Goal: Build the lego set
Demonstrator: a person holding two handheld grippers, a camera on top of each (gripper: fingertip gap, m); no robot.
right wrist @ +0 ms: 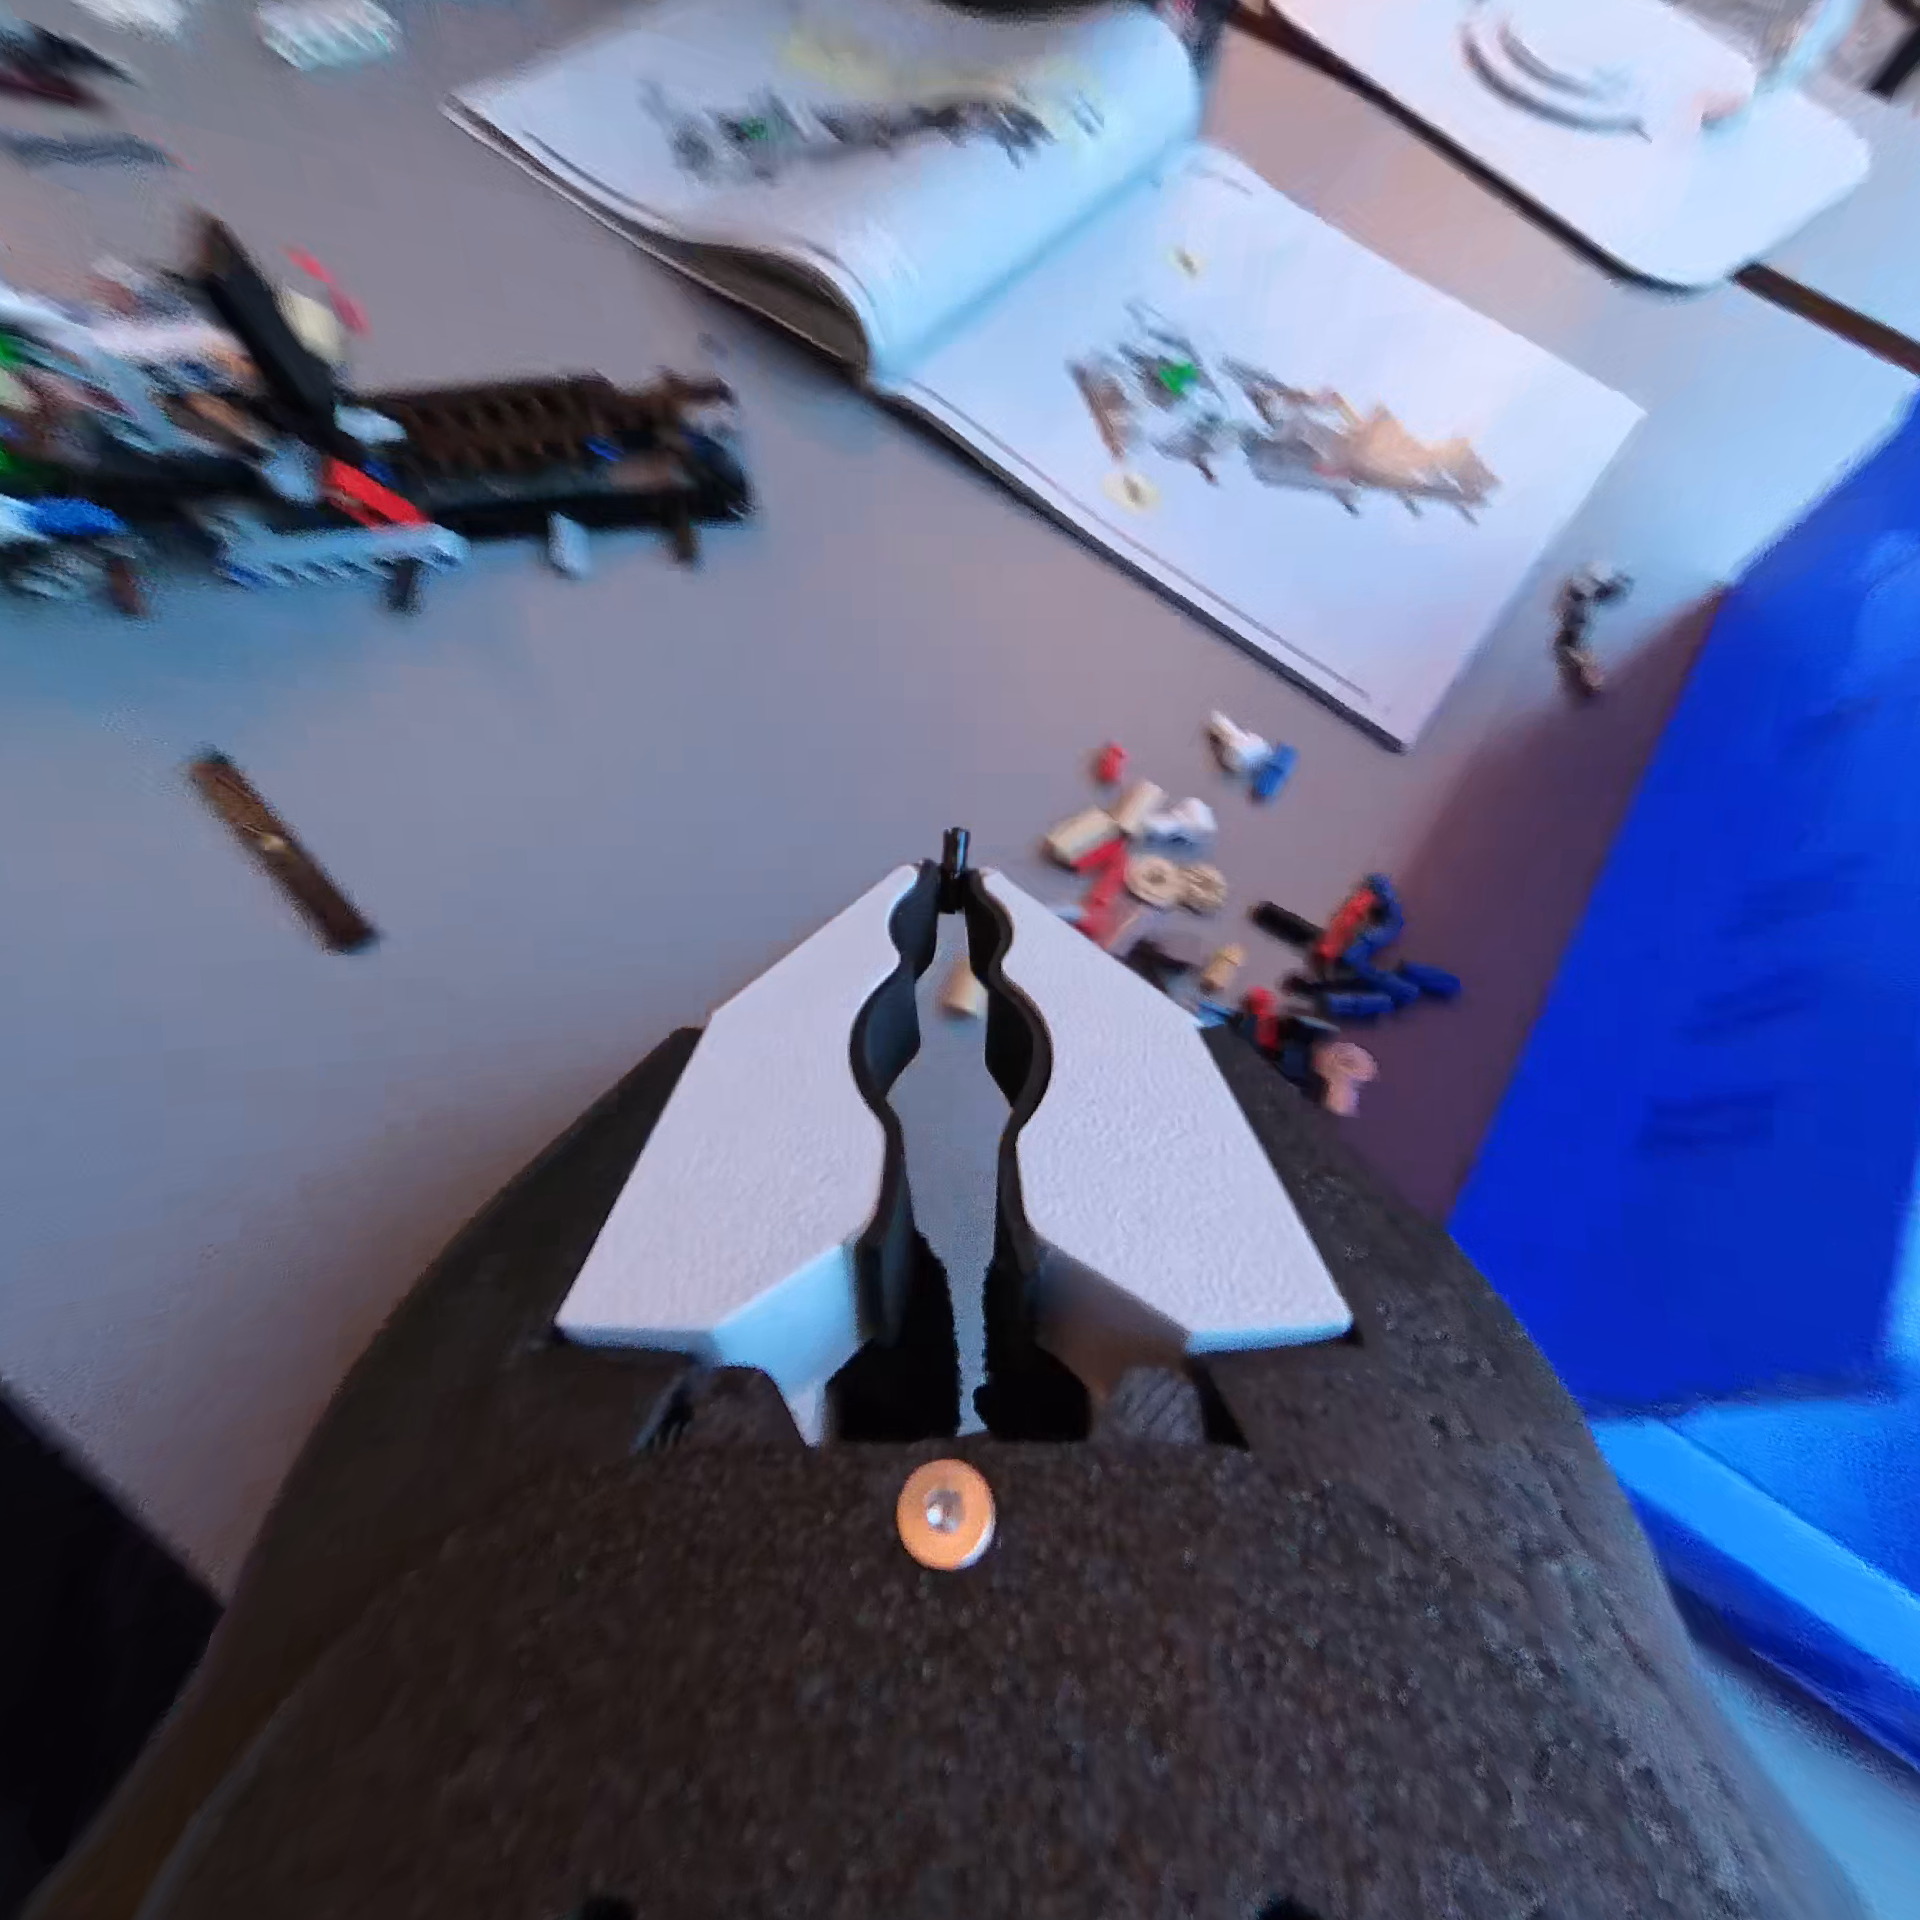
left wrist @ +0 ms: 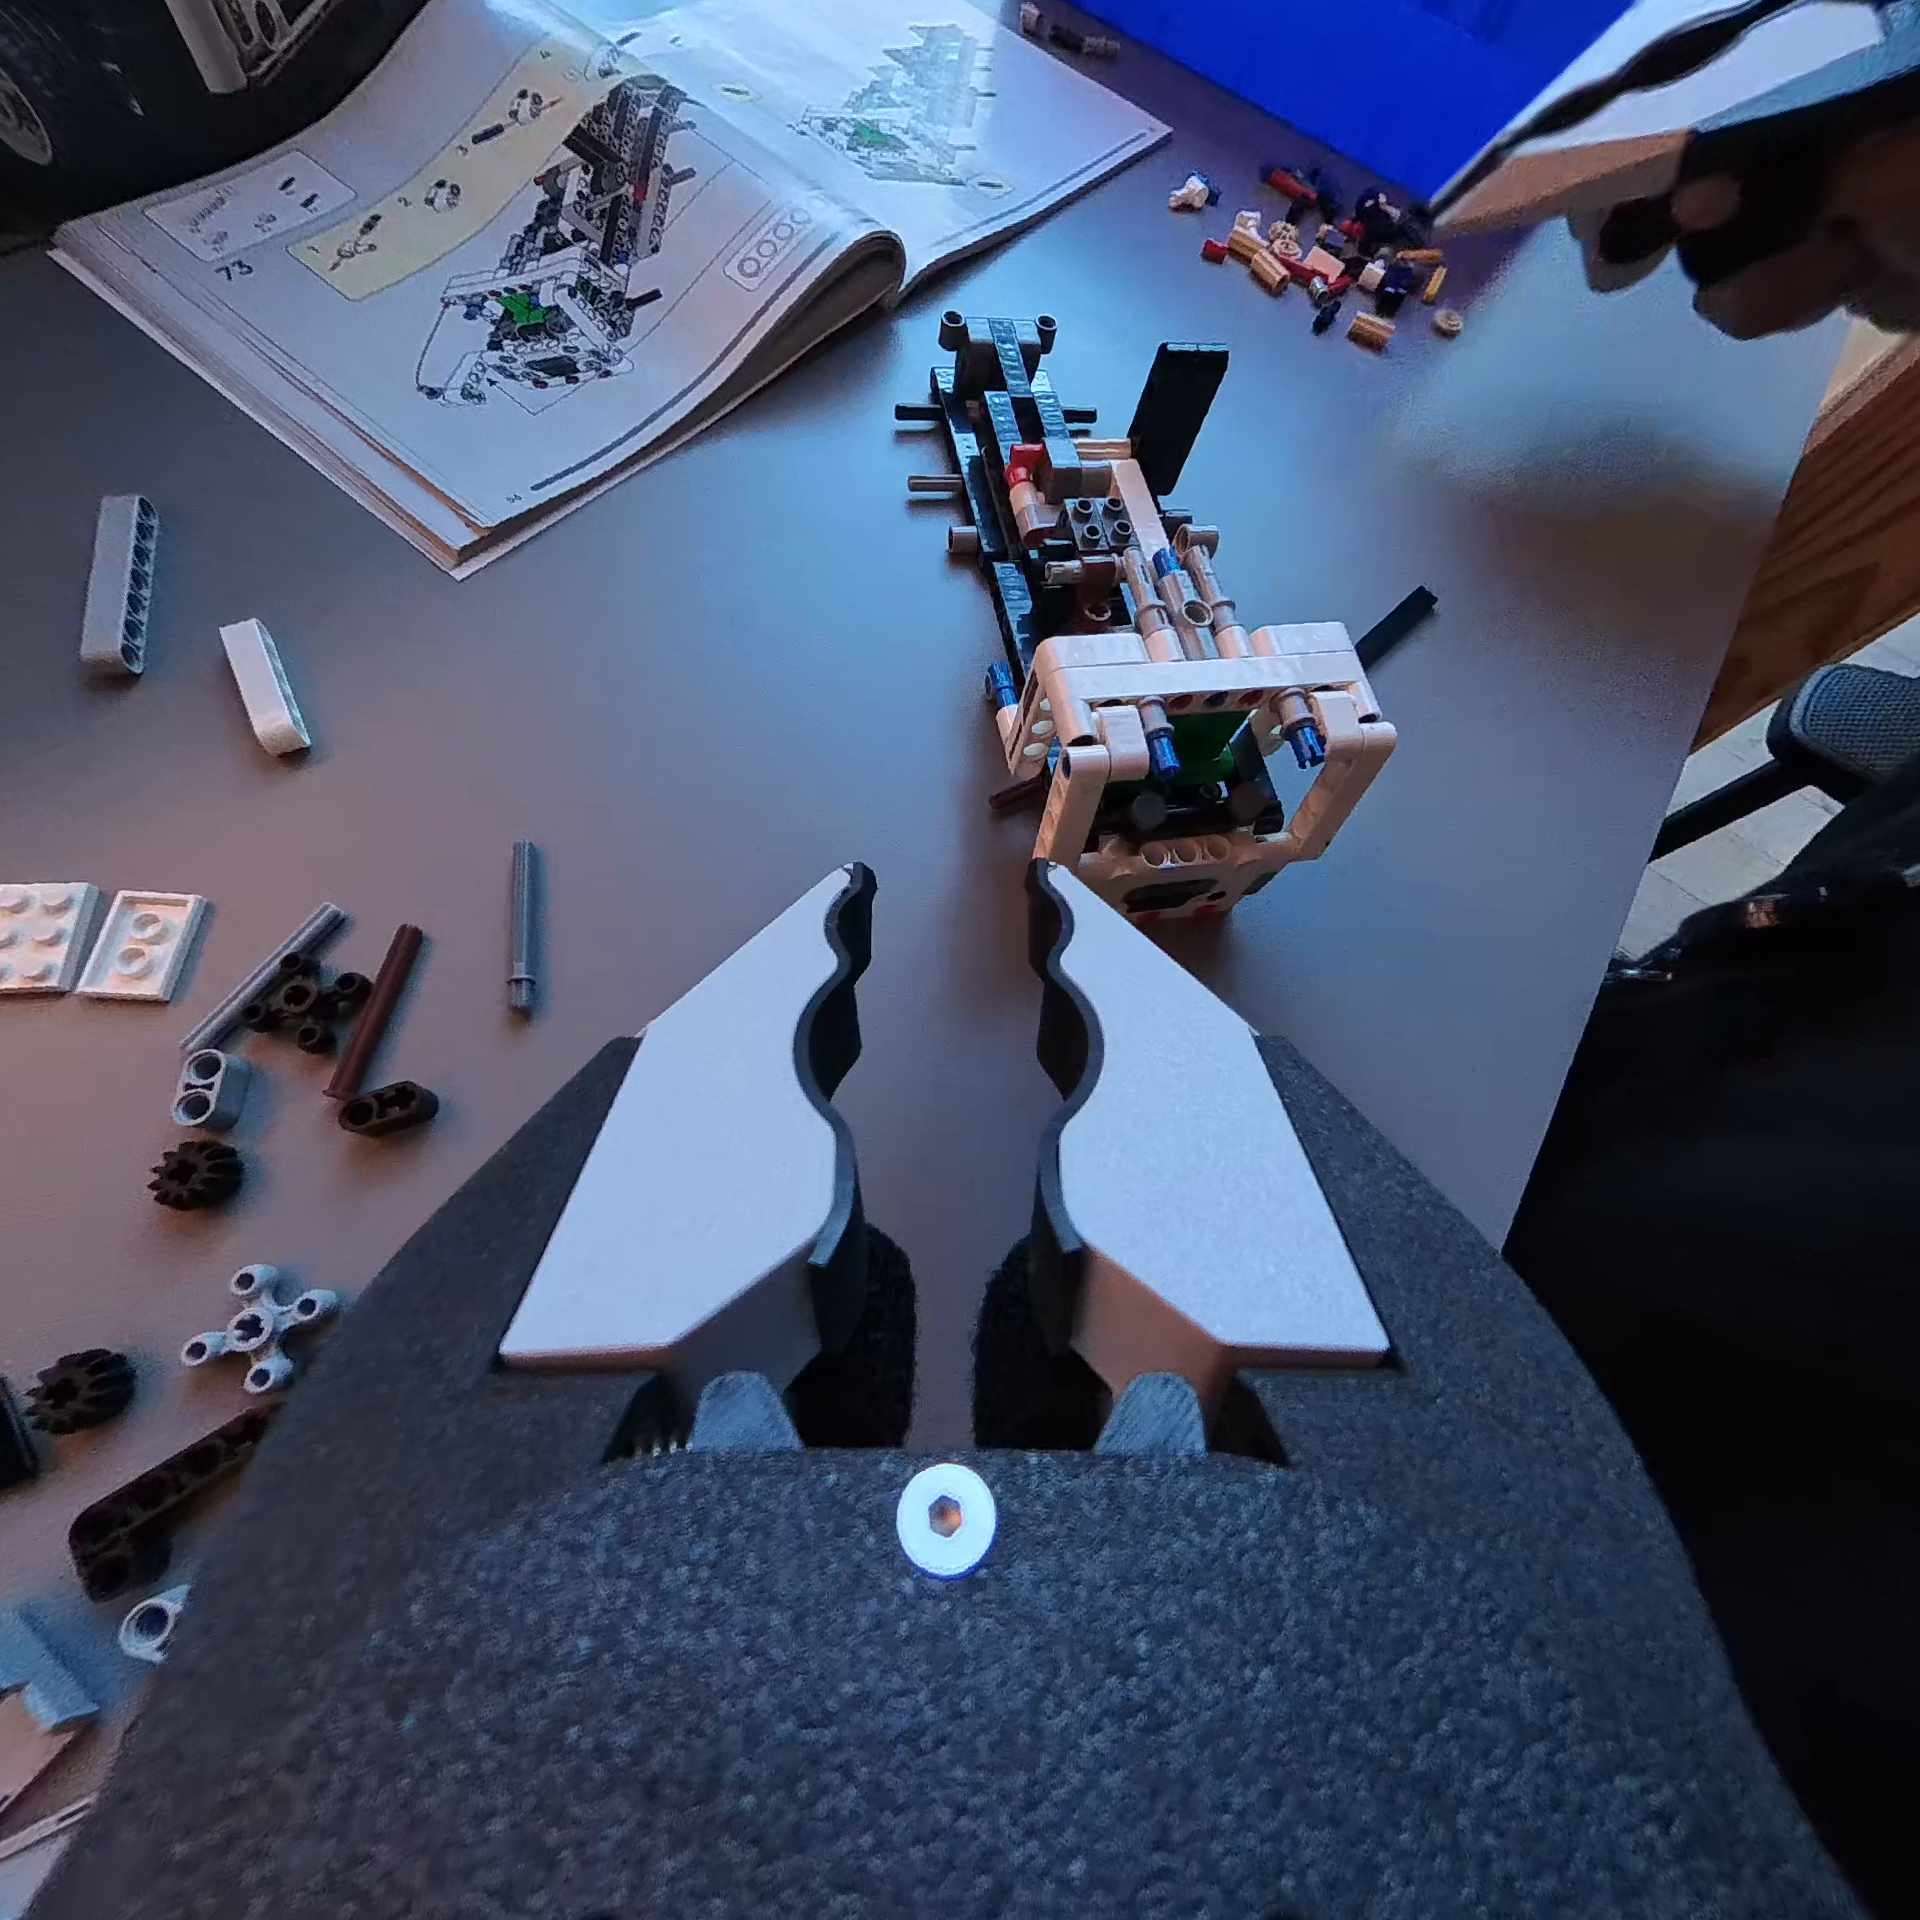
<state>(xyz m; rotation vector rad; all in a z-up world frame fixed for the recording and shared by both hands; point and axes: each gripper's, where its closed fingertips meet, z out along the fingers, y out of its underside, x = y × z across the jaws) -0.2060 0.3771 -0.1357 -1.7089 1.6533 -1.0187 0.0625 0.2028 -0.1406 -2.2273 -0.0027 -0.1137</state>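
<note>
A half-built lego model (left wrist: 1132, 613) of black, white and tan beams lies on the grey table, just beyond and right of my left gripper (left wrist: 951, 883), which is open and empty above the table. The model shows blurred at the left of the right wrist view (right wrist: 343, 468). My right gripper (right wrist: 951, 883) is shut on a small black pin (right wrist: 953, 854) that sticks out from its tips, held above the table left of a pile of small pins (right wrist: 1247, 935). The right gripper also shows at the top right of the left wrist view (left wrist: 1683, 156).
An open instruction booklet (left wrist: 582, 239) lies at the back, also in the right wrist view (right wrist: 1195, 364). Loose grey, white and dark parts (left wrist: 260, 1039) are scattered at the left. A small-pin pile (left wrist: 1330, 260) sits beside a blue bin (left wrist: 1351, 73). A dark beam (right wrist: 281, 852) lies alone. The left gripper's tips are roughly 35 cm from the right gripper's. My right tips are roughly 15 cm from the dark beam (right wrist: 281, 852). It is also in sight in the left wrist view (left wrist: 1386, 632).
</note>
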